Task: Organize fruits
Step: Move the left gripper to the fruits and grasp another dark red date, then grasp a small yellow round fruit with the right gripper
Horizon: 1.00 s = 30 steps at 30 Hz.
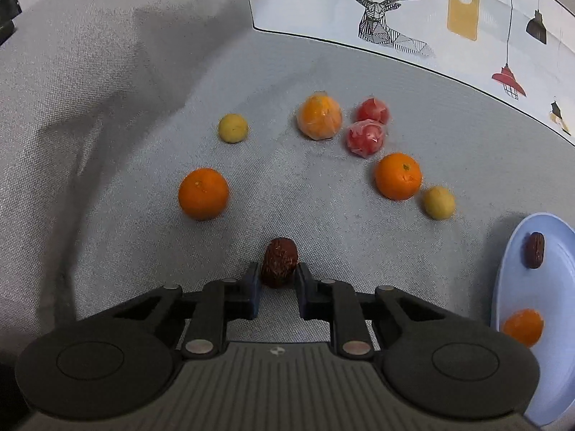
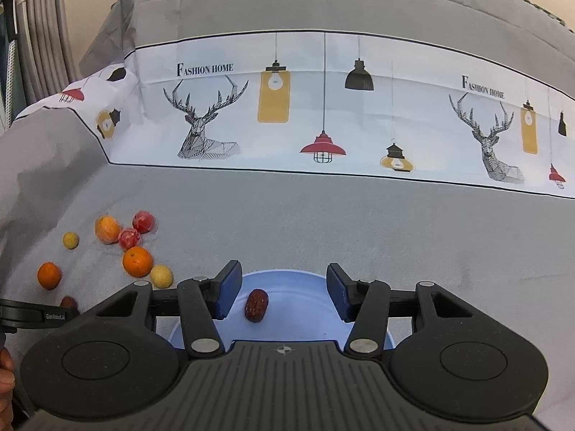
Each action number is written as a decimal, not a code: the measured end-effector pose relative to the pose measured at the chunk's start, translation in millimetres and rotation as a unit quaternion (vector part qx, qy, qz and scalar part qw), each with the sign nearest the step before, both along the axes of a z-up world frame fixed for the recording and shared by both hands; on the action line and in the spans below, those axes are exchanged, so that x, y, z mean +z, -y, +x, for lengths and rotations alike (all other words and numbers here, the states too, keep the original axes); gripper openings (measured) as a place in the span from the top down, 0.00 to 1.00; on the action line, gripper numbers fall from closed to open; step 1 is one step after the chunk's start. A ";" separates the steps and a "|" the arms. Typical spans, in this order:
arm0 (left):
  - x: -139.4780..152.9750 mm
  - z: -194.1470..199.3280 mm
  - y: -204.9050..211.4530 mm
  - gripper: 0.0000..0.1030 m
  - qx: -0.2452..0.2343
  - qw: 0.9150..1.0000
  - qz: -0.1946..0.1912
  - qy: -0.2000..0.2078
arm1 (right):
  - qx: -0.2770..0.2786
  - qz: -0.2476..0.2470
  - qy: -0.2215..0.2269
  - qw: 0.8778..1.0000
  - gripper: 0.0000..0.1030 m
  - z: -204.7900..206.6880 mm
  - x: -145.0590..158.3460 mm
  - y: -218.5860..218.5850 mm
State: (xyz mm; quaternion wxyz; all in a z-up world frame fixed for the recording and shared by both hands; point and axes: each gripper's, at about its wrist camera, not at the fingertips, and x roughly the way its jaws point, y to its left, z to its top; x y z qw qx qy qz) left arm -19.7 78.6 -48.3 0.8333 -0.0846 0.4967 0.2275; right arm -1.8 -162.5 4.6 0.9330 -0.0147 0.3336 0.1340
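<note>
The step in hand looks like picking up a date off the grey cloth — the left gripper, angled steeply down, has its pads clamped on it. Next it needs lifting and carrying right to the blue plate, which already holds a date and an orange. The right gripper hovers over that plate, jaws apart — holding nothing.
</note>
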 end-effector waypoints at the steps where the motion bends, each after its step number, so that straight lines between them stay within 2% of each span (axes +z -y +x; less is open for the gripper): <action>1: 0.8 -0.2 -0.5 0.79 0.002 1.000 -0.001 0.003 | 0.002 -0.001 0.000 1.000 0.48 0.3 -0.6 -1.7; 6: 11.6 -2.5 1.2 0.79 0.011 1.000 0.004 0.029 | 0.022 0.002 0.009 1.000 0.48 -1.9 -0.7 -13.7; 7: 12.8 -2.5 2.2 0.79 0.011 0.999 0.001 0.032 | 0.029 0.005 0.009 1.000 0.50 -2.0 -0.8 -17.5; 8: 13.0 -0.8 2.5 0.79 0.011 0.999 -0.003 0.032 | 0.038 0.010 0.009 0.999 0.57 -1.9 -1.2 -21.8; 11: 9.4 0.6 3.4 0.79 0.012 0.999 -0.018 0.025 | 0.071 0.035 -0.007 0.997 0.65 1.1 -4.7 -36.8; 14: 0.2 0.5 -2.2 0.79 0.027 0.999 -0.045 0.010 | 0.094 0.036 -0.014 0.995 0.65 7.0 -11.5 -55.5; 21: 2.1 -0.6 -1.1 0.79 0.027 0.998 -0.048 0.012 | 0.136 0.028 -0.046 0.989 0.65 31.7 -36.3 -103.8; 30: 0.6 1.9 0.6 0.79 0.023 0.999 -0.044 0.007 | 0.134 -0.012 -0.082 0.987 0.64 61.3 -69.2 -135.1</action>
